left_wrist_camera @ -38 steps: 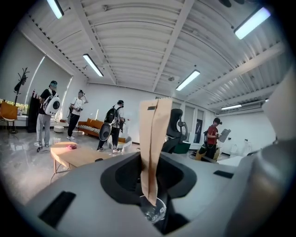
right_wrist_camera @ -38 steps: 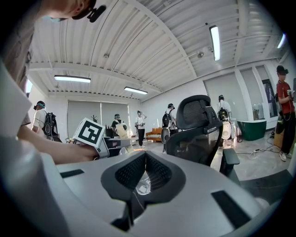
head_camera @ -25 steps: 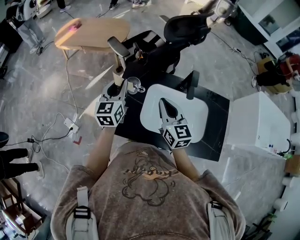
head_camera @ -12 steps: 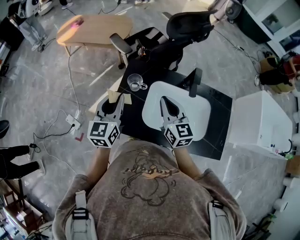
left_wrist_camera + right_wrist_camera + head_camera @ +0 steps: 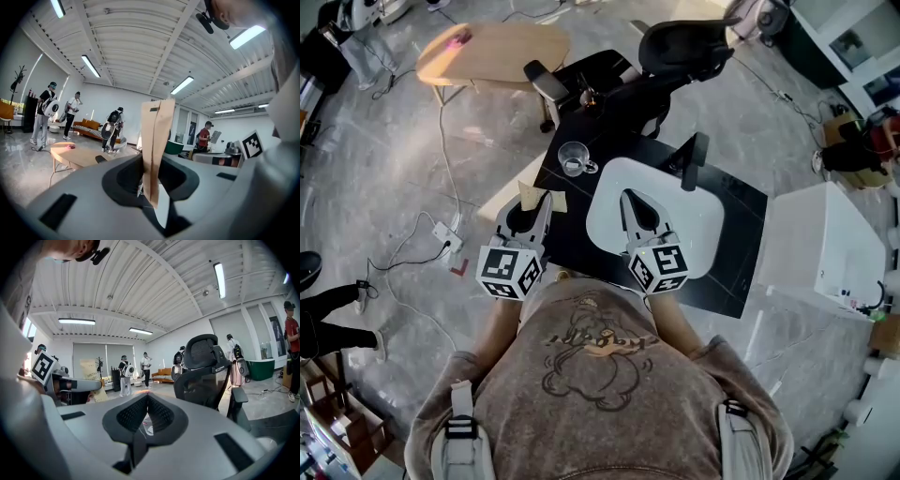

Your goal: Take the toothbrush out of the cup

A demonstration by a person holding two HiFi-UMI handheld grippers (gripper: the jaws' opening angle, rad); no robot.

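The toothbrush (image 5: 528, 190), a flat tan card-coloured strip, is out of the glass cup (image 5: 573, 157) and apart from it, on the side nearer the person and to the cup's left in the head view. It stands upright in the left gripper (image 5: 539, 199). In the left gripper view the fingers (image 5: 84, 197) are clamped on the strip's lower part, and the rest rises above them. The cup stands upright on the black bench (image 5: 736, 244), beyond both grippers. To the cup's right lies a white basin (image 5: 694, 234). The right gripper (image 5: 630, 199) hovers over the basin, nearer the person than the cup. Its fingers (image 5: 126, 416) are closed tip to tip on nothing.
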